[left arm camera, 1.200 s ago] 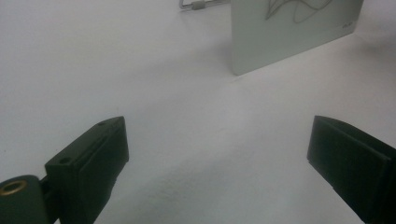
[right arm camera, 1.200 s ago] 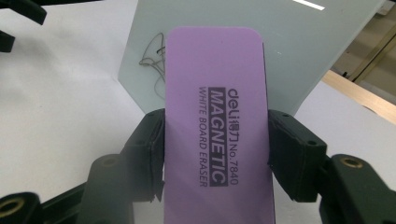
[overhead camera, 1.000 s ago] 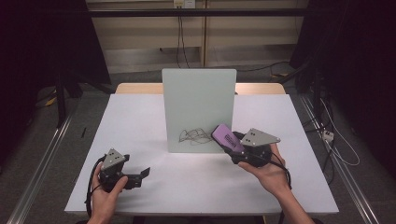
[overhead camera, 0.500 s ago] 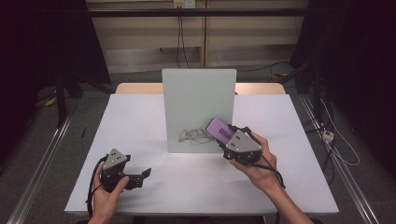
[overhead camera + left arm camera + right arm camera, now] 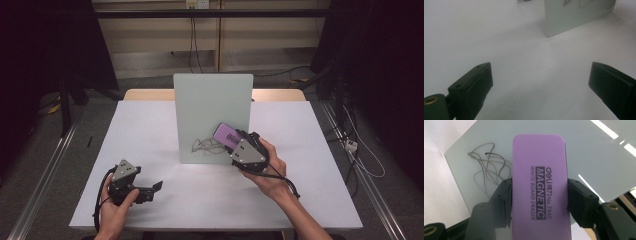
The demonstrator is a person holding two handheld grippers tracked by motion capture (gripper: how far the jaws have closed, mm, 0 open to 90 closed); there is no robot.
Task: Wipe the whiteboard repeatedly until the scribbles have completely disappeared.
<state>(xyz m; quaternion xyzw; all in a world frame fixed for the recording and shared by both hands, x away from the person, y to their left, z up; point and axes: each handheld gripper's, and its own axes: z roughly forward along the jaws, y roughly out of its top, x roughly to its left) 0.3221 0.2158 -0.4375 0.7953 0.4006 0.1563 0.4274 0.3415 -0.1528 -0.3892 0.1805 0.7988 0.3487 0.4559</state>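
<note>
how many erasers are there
1: the purple eraser is clamped in the right gripper, in front of the upright whiteboard, beside its scribble.

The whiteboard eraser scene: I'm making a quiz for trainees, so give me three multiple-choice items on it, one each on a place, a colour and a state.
1. Where are the scribbles?
A. On the upright whiteboard's lower part
B. On the table
C. On the floor

2. What colour is the whiteboard eraser?
A. Yellow
B. Purple
C. Green

3. How does the left claw stand?
A. Shut on the eraser
B. Shut on a marker
C. Open, holding nothing

Answers:
1 A: the high view shows the lines low on the board's face.
2 B: the right gripper view shows its purple face, clamped in the right claw.
3 C: the left gripper view shows its jaws wide apart over bare table.
</note>
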